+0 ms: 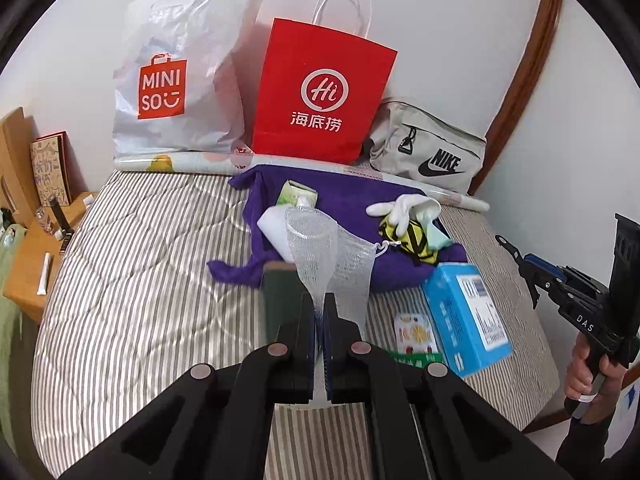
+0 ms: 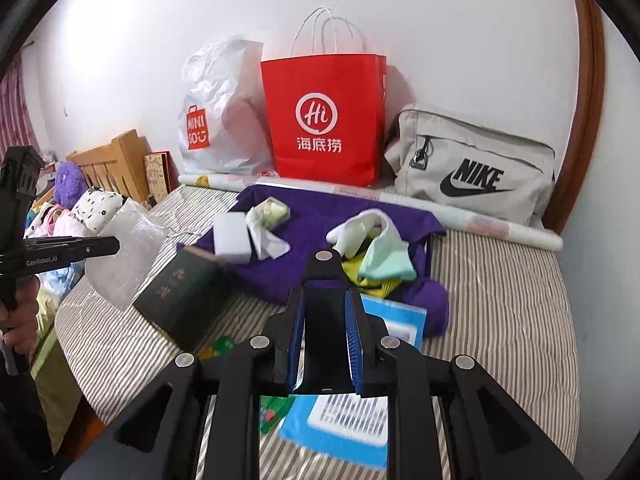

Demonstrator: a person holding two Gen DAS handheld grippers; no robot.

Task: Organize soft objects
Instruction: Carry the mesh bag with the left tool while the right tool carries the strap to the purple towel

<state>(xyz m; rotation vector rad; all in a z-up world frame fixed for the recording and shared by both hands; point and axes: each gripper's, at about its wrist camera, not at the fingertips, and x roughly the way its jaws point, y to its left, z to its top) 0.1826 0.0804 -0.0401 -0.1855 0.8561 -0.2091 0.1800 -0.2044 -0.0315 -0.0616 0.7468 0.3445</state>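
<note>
Holding item one, a white mesh net bag (image 1: 320, 252), aloft above the near part of the striped bed (image 1: 132, 264): my left gripper (image 1: 319, 312) is pressed together on its lower edge, and the mouth stands open toward the far wall.

My right gripper (image 2: 325, 308) hangs over the near right of the bed with its blue pads (image 2: 353, 332) apart and nothing between them.

Soft items still loose, all on the purple cloth (image 2: 320, 216) spread mid-bed:
- white sponge block (image 2: 232, 238), left side;
- crumpled white cloth (image 2: 268, 236), just right of the sponge;
- pale green packet (image 2: 274, 210), farther back;
- white glove (image 2: 360, 228), right side;
- mint-green cloth (image 2: 386, 258), touching the glove;
- yellow and black fabric (image 1: 408, 240), under both.

Non-soft items: dark green book (image 2: 184, 292), near left edge of the cloth; blue box (image 1: 464, 316), near right; small colourful card (image 1: 414, 334) beside it.

Far row against the wall: white Miniso bag (image 1: 176, 76), red paper bag (image 1: 320, 92), grey Nike bag (image 1: 428, 148).

Progress, as I judge it: early. The net bag looks empty, every soft piece remains scattered, and nothing appears sorted yet.
</note>
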